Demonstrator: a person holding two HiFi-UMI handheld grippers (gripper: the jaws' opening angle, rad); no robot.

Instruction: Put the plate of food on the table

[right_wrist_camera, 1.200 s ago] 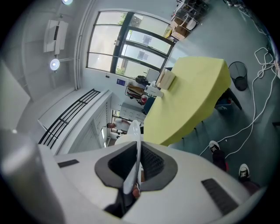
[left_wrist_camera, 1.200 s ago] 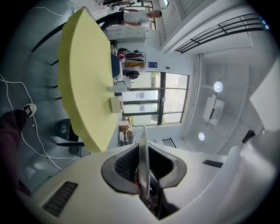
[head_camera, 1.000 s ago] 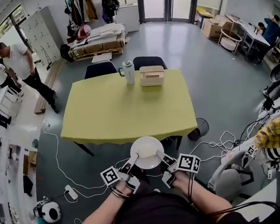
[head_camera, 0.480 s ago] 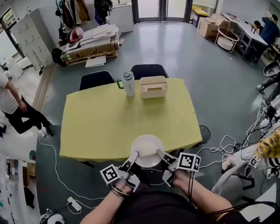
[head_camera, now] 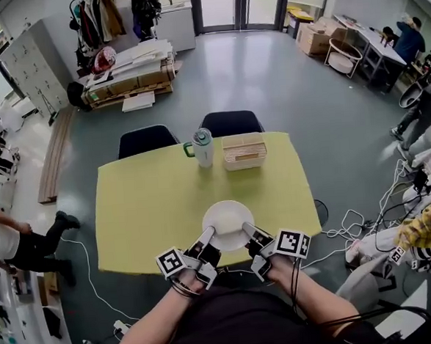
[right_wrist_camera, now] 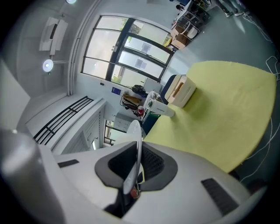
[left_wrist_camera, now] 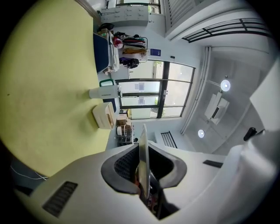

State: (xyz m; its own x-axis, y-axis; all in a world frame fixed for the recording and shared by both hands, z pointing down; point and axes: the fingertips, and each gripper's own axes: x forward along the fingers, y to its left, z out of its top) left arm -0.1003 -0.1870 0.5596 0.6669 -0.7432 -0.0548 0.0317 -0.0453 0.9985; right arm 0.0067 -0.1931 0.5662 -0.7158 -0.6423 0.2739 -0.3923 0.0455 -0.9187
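A white round plate (head_camera: 227,225) hangs over the near edge of the yellow table (head_camera: 152,209), and its top looks bare in the head view. My left gripper (head_camera: 207,237) is shut on its left rim and my right gripper (head_camera: 248,232) on its right rim. In the left gripper view the plate (left_wrist_camera: 143,148) stands edge-on between the dark pads of the left gripper (left_wrist_camera: 144,173). The right gripper view shows the same plate (right_wrist_camera: 134,144) edge-on in the right gripper (right_wrist_camera: 133,170), with a small reddish bit low between the pads.
A white bottle with a green cap (head_camera: 203,147) and a beige box (head_camera: 244,151) stand at the table's far edge. Two dark chairs (head_camera: 147,141) (head_camera: 230,122) are behind it. Cables (head_camera: 352,224) lie on the floor to the right. A person's legs (head_camera: 29,243) show at the left.
The plate and both grippers have come forward from short of the table's near edge to over it. The person at the left has walked toward the near left.
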